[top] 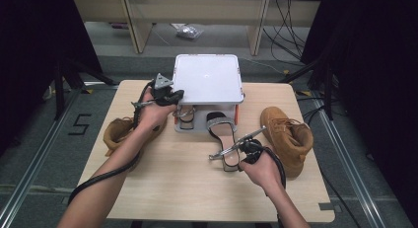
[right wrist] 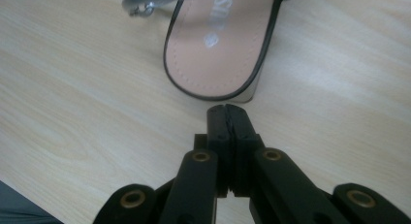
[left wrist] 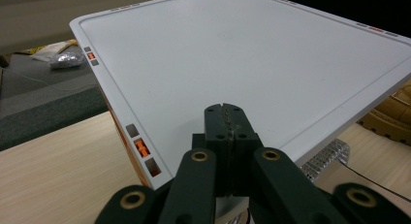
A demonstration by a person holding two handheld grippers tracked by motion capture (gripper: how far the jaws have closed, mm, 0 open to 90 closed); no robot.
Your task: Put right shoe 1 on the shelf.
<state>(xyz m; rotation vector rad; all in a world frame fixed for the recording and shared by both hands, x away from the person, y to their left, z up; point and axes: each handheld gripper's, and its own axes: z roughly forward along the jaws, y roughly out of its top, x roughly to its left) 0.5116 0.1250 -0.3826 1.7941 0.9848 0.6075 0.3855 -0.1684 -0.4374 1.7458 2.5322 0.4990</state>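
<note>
Right gripper (right wrist: 227, 109) pressed together, empty, just short of sandal (right wrist: 218, 44) heel on table (right wrist: 72, 112). Left gripper (left wrist: 226, 109) likewise closed over rack (left wrist: 242, 54) top. Risk: closed tips nudging sandal askew, no hold possible

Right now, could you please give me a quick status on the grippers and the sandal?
Left gripper shut, empty, above the white rack top. Right gripper shut, empty, at the sandal heel, not gripping. Sandal flat on table. Nothing in the way.

Lab-style recording space, black curtains (top: 29, 35), floor rails (top: 29, 164), loose cables (top: 288, 20), taped floor number (top: 80, 123), wooden table (top: 187, 188)
</note>
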